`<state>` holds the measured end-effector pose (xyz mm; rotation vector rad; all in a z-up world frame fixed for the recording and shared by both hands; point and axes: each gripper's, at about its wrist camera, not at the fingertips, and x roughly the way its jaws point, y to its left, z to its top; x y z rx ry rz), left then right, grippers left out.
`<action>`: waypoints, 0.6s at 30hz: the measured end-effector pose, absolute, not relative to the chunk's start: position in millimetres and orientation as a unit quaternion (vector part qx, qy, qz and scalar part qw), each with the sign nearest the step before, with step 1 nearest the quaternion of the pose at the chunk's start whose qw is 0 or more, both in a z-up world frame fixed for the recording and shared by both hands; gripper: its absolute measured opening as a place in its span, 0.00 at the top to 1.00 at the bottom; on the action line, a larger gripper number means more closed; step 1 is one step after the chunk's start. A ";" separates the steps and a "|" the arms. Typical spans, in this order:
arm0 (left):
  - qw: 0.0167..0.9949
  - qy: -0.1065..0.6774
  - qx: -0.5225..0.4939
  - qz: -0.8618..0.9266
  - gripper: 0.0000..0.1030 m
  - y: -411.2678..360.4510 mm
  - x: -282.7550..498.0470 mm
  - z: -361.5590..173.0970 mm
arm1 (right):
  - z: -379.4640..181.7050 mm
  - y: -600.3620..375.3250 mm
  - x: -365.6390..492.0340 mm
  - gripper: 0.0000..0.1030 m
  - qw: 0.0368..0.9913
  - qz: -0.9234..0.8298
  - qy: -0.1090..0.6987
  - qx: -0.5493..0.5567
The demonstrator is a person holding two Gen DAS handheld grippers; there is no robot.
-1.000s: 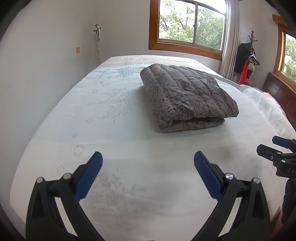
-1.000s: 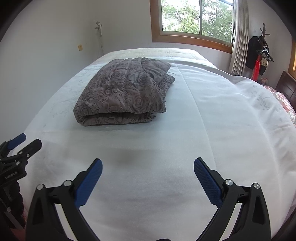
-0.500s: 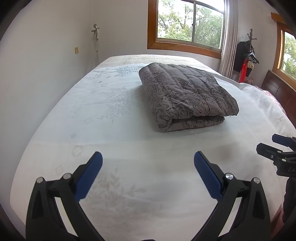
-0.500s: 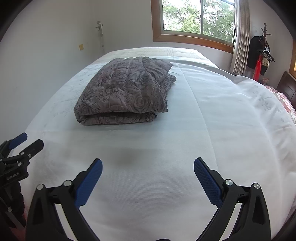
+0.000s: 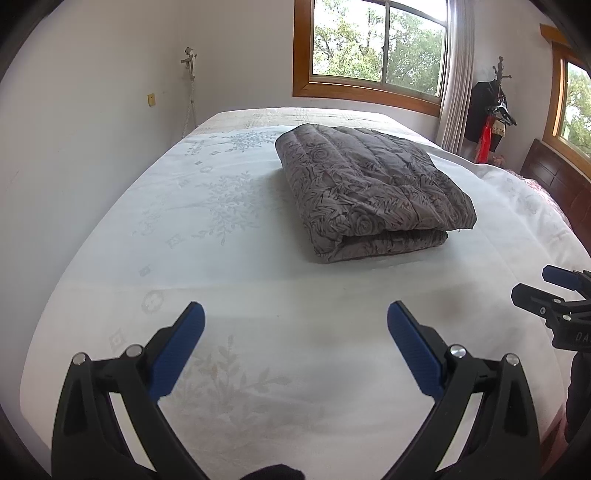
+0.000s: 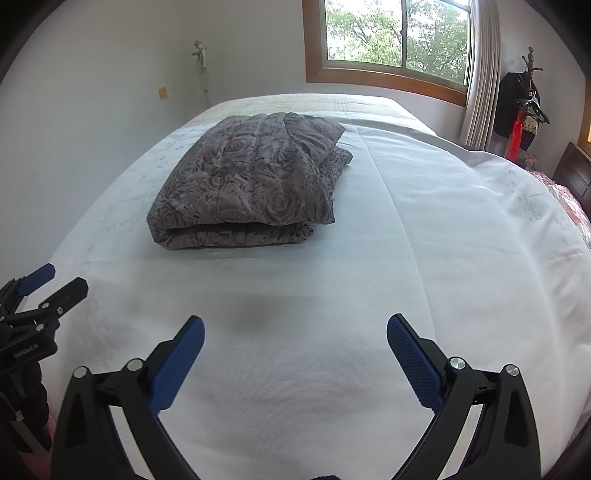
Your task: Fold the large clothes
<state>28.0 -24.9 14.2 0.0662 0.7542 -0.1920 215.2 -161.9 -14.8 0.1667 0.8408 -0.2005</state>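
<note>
The folded grey quilt (image 5: 373, 192) lay mid-bed (image 5: 221, 258), soft, bulky, likely floppy; best pinched at its near corners. Left tool (image 5: 295, 332) and right tool (image 6: 295, 343) hung wide, empty

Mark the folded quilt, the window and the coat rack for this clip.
folded quilt (image 5: 369, 184), left wrist view, top face.
window (image 6: 395, 33), right wrist view, glass pane.
coat rack (image 5: 487, 107), left wrist view, dark garment hanging on it.
</note>
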 end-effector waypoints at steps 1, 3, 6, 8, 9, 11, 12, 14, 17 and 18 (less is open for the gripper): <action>0.925 0.368 0.032 -0.094 0.05 -24.9 27.9 13.8 | -15.0 -161.7 215.4 0.04 0.905 -0.097 0.407 0.080; 0.924 0.369 0.032 -0.095 0.05 -24.7 28.7 13.2 | -14.8 -162.1 215.7 0.04 0.905 -0.097 0.407 0.081; 0.923 0.370 0.032 -0.095 0.05 -24.2 29.6 12.8 | -14.7 -162.5 216.0 0.04 0.905 -0.096 0.407 0.079; 0.923 0.371 0.032 -0.095 0.05 -23.7 30.0 12.9 | -14.8 -162.4 216.6 0.04 0.905 -0.095 0.407 0.078; 0.923 0.371 0.032 -0.096 0.05 -23.9 30.2 12.7 | -14.6 -162.8 216.8 0.04 0.905 -0.095 0.407 0.078; 0.923 0.371 0.032 -0.096 0.05 -23.9 30.1 12.7 | -14.6 -162.8 217.2 0.04 0.905 -0.095 0.408 0.077; 0.923 0.371 0.032 -0.095 0.05 -23.9 30.2 12.6 | -14.6 -162.6 217.1 0.04 0.905 -0.095 0.408 0.077; 0.923 0.371 0.031 -0.096 0.05 -24.1 29.8 12.8 | -14.4 -162.3 217.2 0.04 0.905 -0.094 0.408 0.077; 0.922 0.373 0.031 -0.097 0.05 -23.7 30.5 12.6 | -14.6 -161.8 217.8 0.04 0.905 -0.094 0.408 0.076; 0.922 0.373 0.031 -0.097 0.05 -23.9 30.7 12.4 | -14.6 -162.0 218.1 0.04 0.905 -0.094 0.409 0.075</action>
